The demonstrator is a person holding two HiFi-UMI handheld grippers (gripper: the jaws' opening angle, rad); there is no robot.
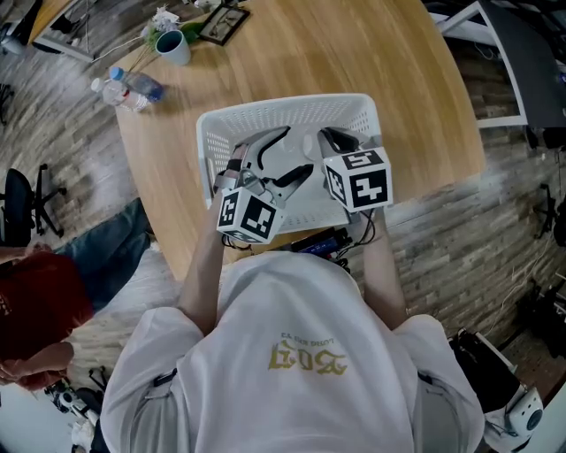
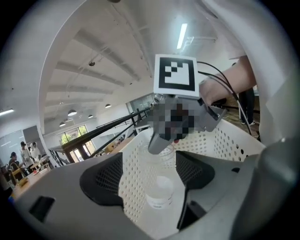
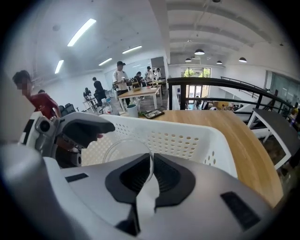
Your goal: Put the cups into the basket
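an open-plan office or lab: strip lights (image 3: 82, 32), people (image 3: 121, 75) at work tables (image 3: 140, 92), an office chair (image 1: 22, 203).

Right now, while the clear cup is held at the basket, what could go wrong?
1. The right gripper pinches only the thin rim of the clear cup, so it may slip or tilt.
2. The open left gripper is close beside it at the basket; they could bump.

A mug (image 1: 173, 46), a plastic bottle (image 1: 130, 88) and a dark frame (image 1: 223, 24) are being supported by the wooden table (image 1: 354, 53).
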